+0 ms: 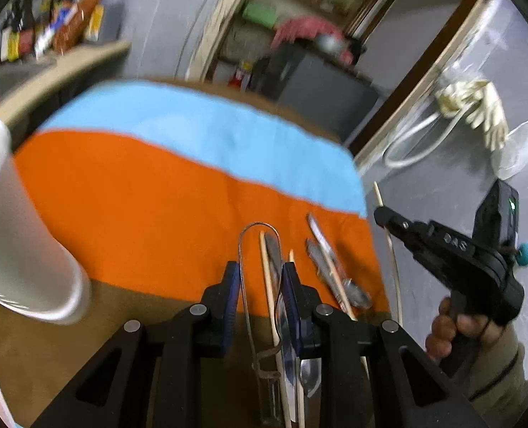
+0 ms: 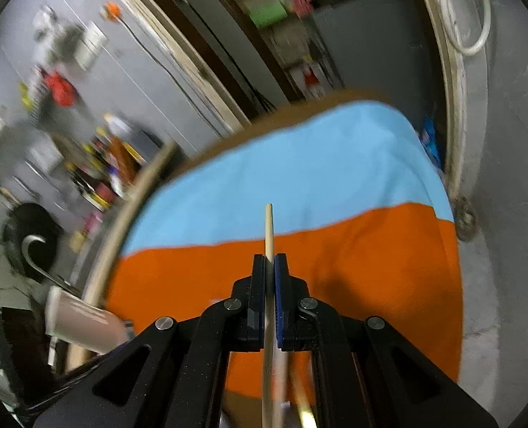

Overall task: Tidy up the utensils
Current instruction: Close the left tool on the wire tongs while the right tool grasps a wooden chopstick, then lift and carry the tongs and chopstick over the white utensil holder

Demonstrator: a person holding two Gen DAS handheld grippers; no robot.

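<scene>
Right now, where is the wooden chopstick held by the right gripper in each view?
Left wrist view: the wooden chopstick runs along the cloth's right edge, its tip pinched by the right gripper.
Right wrist view: it runs up the centre, clamped between the fingers.
Shared landmark: the orange and blue cloth.

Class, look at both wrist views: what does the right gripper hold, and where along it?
The right gripper is shut on a wooden chopstick, gripped along its shaft, below the protruding tip.
</scene>
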